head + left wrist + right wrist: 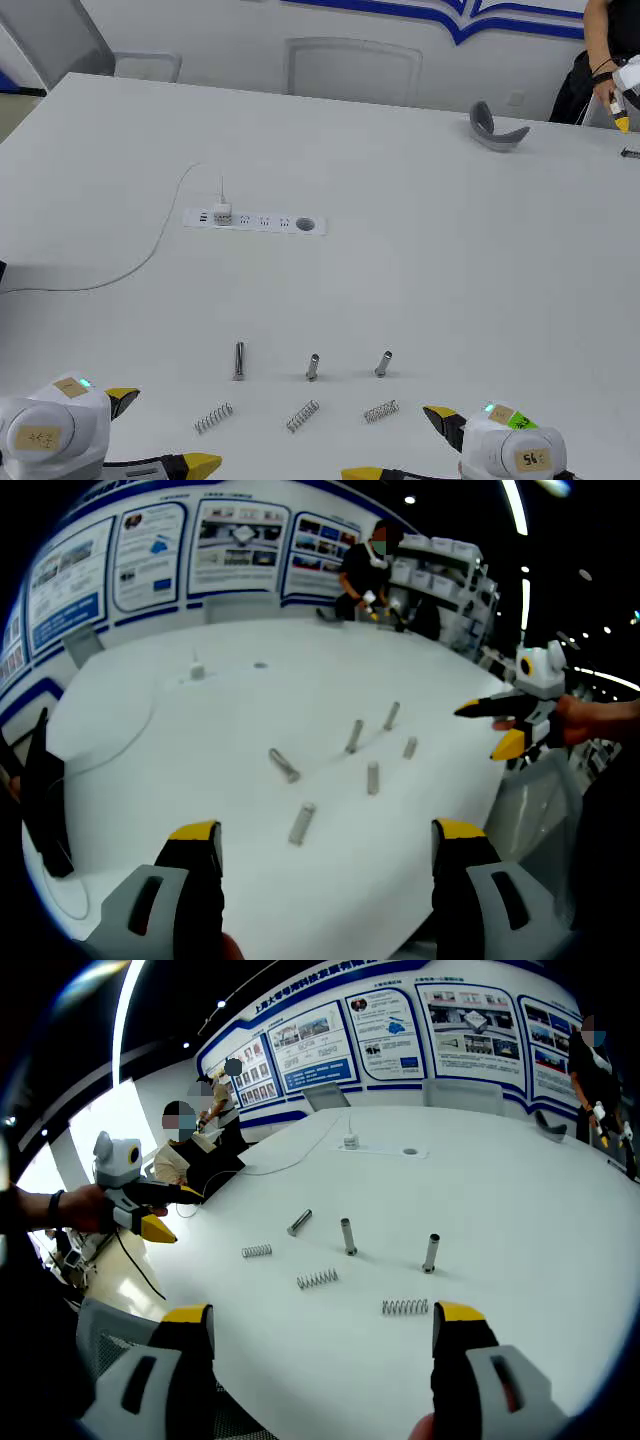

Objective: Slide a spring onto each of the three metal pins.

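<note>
Head view: your left gripper (165, 430) and right gripper (400, 445) both hang spread, empty, at the counter (400, 280) edge. Three springs (303, 415) lie in a row just beside three pins (313, 367), none threaded.

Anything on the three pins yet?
No. All three pins are bare; the three springs lie on the table beside them. Nothing covers the pins.

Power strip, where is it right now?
In the head view the power strip lies left of centre on the table, beyond the leftmost pin.
</note>
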{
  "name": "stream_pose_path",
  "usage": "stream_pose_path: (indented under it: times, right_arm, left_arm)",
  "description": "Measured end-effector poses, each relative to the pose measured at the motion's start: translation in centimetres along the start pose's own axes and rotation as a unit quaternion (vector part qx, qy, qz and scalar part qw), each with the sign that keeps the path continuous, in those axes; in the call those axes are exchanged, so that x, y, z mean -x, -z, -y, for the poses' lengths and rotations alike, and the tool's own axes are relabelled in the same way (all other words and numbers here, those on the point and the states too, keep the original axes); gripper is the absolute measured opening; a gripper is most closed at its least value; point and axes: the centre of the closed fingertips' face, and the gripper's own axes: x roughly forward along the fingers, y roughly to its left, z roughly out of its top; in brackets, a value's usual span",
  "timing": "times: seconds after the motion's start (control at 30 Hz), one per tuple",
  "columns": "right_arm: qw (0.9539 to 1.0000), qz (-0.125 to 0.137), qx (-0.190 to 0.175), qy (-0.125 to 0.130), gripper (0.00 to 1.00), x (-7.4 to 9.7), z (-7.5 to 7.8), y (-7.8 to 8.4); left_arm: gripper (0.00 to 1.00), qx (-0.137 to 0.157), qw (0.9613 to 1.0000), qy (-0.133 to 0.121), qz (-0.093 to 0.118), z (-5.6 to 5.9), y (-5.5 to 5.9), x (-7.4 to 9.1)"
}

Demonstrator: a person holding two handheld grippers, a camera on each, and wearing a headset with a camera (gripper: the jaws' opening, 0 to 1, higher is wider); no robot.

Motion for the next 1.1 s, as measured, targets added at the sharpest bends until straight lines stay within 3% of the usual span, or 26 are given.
stream_pose_path:
  times: [0.7, 1.1]
  right_arm:
    - [0.9999, -0.012, -0.010, -0.006, 0.91, 0.1, -0.6, 0.8]
    - [0.9998, -0.013, -0.010, -0.007, 0.91, -0.1, -1.4, 1.1]
  left_arm:
    - [0.87, 0.002, 1.0000, 0.007, -0.006, -0.1, 0.1, -0.4]
    - [0.83, 0.024, 0.9996, 0.009, -0.011, -1.7, 0.0, -1.3]
